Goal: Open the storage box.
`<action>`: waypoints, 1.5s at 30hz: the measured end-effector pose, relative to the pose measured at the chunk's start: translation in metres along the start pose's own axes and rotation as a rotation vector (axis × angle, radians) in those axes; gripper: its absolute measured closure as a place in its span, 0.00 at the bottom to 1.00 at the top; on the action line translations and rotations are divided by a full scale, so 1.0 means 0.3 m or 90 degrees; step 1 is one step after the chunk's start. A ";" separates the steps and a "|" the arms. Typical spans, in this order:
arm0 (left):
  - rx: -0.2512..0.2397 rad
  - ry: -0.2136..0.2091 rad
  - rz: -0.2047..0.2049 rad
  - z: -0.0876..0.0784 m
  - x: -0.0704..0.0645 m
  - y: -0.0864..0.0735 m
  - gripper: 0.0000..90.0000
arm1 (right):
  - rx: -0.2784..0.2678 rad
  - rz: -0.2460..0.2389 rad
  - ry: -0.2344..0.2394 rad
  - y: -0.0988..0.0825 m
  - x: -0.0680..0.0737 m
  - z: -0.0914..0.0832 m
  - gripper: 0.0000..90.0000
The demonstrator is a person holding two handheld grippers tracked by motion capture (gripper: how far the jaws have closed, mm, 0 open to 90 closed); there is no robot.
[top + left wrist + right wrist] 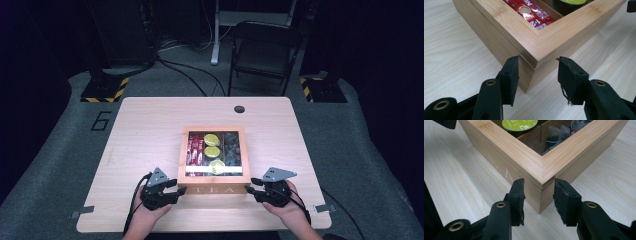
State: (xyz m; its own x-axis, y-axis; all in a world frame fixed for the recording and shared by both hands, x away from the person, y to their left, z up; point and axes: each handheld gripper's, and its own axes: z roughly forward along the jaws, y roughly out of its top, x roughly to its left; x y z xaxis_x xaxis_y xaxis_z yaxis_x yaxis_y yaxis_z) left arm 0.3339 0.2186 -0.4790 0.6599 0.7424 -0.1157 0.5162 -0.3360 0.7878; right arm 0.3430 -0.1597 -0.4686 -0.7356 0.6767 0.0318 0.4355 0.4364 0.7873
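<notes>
Two grippers meet a wooden tea box point(214, 189) at its two near corners, and that pairing looks chosen so the box can be steadied or lifted evenly from both ends. In the left gripper view, the left gripper point(537, 75) has its jaws spread to either side of the near-left corner, one pad by each face just under the lid seam; the pads stand close to the wood without clearly pressing it. In the right gripper view, the right gripper point(539, 195) straddles the near-right corner more tightly, its pads seeming to pinch the two faces where they meet, beside a faint printed letter on the front. From the high view, the box sits near the middle of the tabletop point(145, 130), closer to the near edge, its front reading TEA and its glazed lid showing red sachets point(194, 150), green-topped capsules point(212, 145) and dark pouches point(232, 147) in three rows. Bare wood lies on both sides and beyond the box, so there is free room to slide or turn it; only a narrow strip separates it from the near edge, where the hands rest. Past the tabletop's far edge stands a folding chair point(262, 47), well apart.
</notes>
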 end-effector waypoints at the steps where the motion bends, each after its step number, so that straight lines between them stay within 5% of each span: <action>1: -0.001 0.005 -0.002 0.001 -0.002 0.001 0.58 | 0.002 0.001 0.001 0.000 0.000 0.001 0.67; 8: -0.002 0.004 -0.010 0.000 0.004 0.007 0.60 | 0.008 0.003 -0.001 0.002 -0.004 0.016 0.67; 19: -0.008 0.017 0.013 -0.011 -0.011 0.034 0.61 | -0.003 0.009 -0.002 0.019 -0.002 0.009 0.67; 37: -0.047 0.025 -0.015 -0.067 -0.014 0.139 0.60 | -0.037 0.002 -0.012 0.118 -0.022 -0.054 0.66; 45: -0.053 0.052 -0.009 -0.088 -0.012 0.187 0.60 | -0.048 -0.010 -0.026 0.168 -0.028 -0.082 0.65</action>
State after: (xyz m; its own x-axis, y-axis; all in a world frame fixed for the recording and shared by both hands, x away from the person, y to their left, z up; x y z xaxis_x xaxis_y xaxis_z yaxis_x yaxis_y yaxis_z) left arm 0.3460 0.2125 -0.4184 0.6049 0.7922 -0.0802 0.4754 -0.2785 0.8345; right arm 0.3584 -0.1580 -0.4140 -0.7199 0.6941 -0.0045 0.3831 0.4027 0.8313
